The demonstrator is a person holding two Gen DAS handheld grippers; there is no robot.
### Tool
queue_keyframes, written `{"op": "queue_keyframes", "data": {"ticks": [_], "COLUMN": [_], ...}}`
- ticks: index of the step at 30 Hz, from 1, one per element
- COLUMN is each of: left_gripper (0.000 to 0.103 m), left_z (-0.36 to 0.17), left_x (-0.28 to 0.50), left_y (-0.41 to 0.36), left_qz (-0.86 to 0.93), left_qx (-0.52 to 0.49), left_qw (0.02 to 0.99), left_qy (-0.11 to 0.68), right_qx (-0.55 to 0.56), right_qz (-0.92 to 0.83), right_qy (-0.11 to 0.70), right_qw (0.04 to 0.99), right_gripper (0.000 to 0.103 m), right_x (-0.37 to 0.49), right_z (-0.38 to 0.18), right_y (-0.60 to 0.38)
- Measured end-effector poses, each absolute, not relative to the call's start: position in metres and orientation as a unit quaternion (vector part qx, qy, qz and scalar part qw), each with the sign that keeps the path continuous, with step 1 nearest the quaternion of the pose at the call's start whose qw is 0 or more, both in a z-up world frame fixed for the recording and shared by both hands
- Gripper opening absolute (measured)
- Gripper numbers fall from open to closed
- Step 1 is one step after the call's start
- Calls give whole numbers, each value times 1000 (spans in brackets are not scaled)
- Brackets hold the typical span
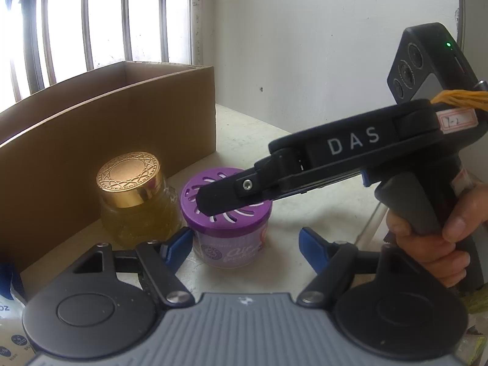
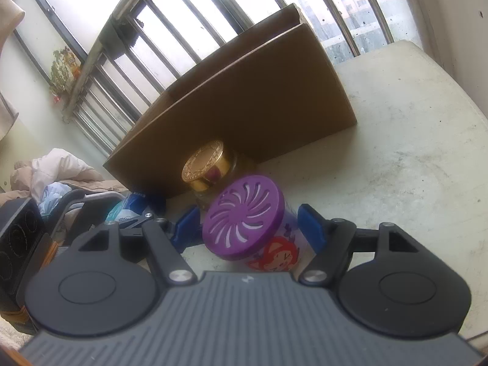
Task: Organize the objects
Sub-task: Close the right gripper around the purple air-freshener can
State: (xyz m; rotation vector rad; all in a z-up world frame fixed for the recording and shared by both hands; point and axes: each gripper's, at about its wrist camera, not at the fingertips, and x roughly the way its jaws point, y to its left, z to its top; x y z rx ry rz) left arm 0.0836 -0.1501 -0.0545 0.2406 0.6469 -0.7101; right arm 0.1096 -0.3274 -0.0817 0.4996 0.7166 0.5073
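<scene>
Your left gripper (image 1: pixel 245 242) points forward and down. Its blue pads (image 1: pixel 180 241) stand apart, the left one at the side of the purple-lidded round jar (image 1: pixel 227 228), the right one clear of it. Your right gripper (image 2: pixel 248 228) reaches in from the right, tilted down, and both of its blue pads (image 2: pixel 311 228) rest against that jar. Your right hand (image 1: pixel 433 256) wraps the grey pistol handle.

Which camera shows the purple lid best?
The right wrist view: the purple lid faces the lens whole, every swirl vent clear. In the left wrist view the lid is partly covered by the right gripper's fingers.
</scene>
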Motion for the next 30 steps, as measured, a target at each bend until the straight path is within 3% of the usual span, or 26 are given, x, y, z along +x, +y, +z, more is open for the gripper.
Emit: {"op": "queue_keyframes", "data": {"ticks": [17,30], "left_gripper": [78,78], "left_z": [-56,-46], "left_x": [43,62], "left_y": [-92,-61], "left_qz": [-279,-242], "left_qx": [108,63], "left_qw": [900,913], "left_qy": [316,322], "right_qx": [244,213], "right_qz": [278,298], "right_qy": [367,380], "right_qw": [853,850], "right_gripper": [71,72], "right_x": [100,111], "right_z": [-80,-75], "right_y": [-268,-218]}}
